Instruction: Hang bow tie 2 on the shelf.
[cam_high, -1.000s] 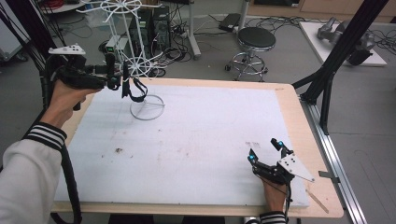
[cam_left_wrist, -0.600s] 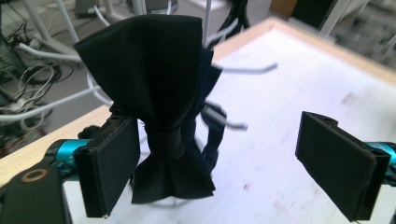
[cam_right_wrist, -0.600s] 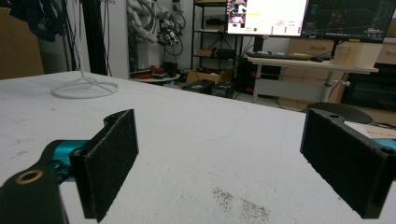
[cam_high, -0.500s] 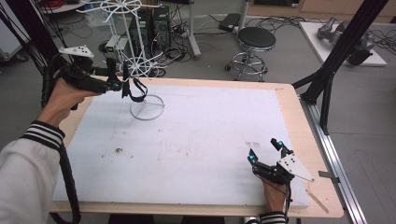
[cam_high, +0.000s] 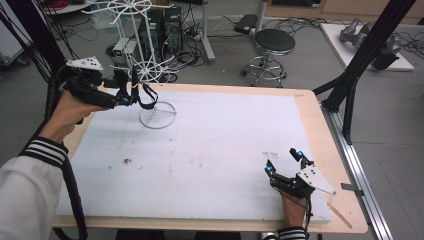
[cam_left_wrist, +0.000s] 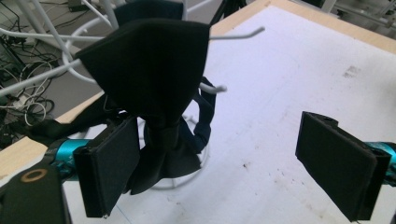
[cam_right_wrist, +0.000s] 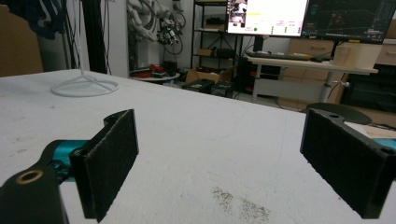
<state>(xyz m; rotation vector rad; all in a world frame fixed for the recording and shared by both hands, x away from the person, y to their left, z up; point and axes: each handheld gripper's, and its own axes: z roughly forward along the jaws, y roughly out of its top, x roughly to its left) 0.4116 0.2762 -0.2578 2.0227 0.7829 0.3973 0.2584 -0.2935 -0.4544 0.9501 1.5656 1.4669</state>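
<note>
The black fabric bow tie (cam_left_wrist: 149, 88) with its strap hangs on a prong of the white wire stand (cam_high: 157, 114) at the far left. The left tongs (cam_left_wrist: 233, 172), which pinched it a second ago, now stand spread, so the hanging looks done. The right tongs (cam_high: 285, 162) rest spread, near right. The white tabletop (cam_high: 225, 145) is speckled; a stool (cam_high: 272, 42) stands beyond.

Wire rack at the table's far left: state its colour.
White. The wire rack shows best in the high view, its round base on the table.
</note>
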